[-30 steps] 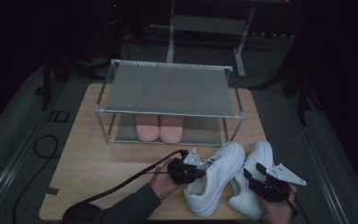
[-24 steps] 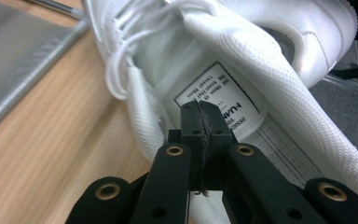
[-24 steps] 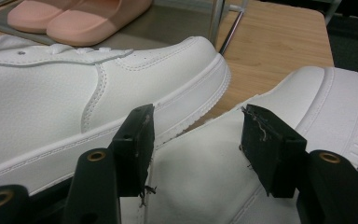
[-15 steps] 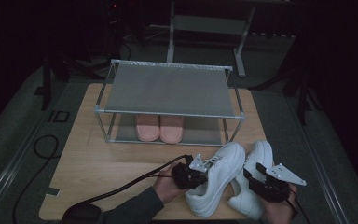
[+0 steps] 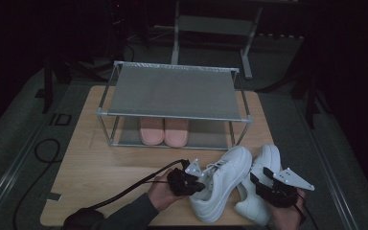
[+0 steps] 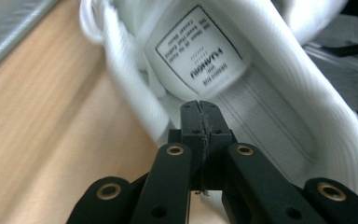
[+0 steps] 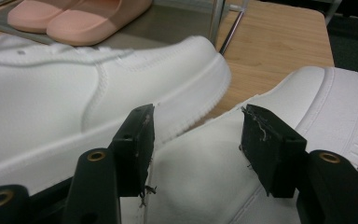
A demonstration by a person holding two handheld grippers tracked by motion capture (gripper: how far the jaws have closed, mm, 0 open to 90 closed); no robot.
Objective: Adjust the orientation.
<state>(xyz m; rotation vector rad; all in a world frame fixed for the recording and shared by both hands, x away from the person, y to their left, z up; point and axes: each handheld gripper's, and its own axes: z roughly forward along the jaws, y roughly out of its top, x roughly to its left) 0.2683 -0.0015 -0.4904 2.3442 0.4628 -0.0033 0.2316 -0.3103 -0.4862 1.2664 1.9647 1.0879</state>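
Worktop (image 5: 100,167) carries a two-level shoe rack (image 5: 172,93); pink slippers (image 5: 164,132) sit on its lower shelf, so the white pair likely goes on the rack too. Left sneaker (image 5: 220,184) lies at the near edge; left claw (image 6: 199,114) is pressed together inside its collar, seemingly pinching the lining (material hidden between pads). Right claw (image 7: 196,140) is spread over the right sneaker (image 7: 270,154), not gripping; heel cut off.

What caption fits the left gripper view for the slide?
Left tool, jaws shut, at the collar of a white sneaker on the wooden table.
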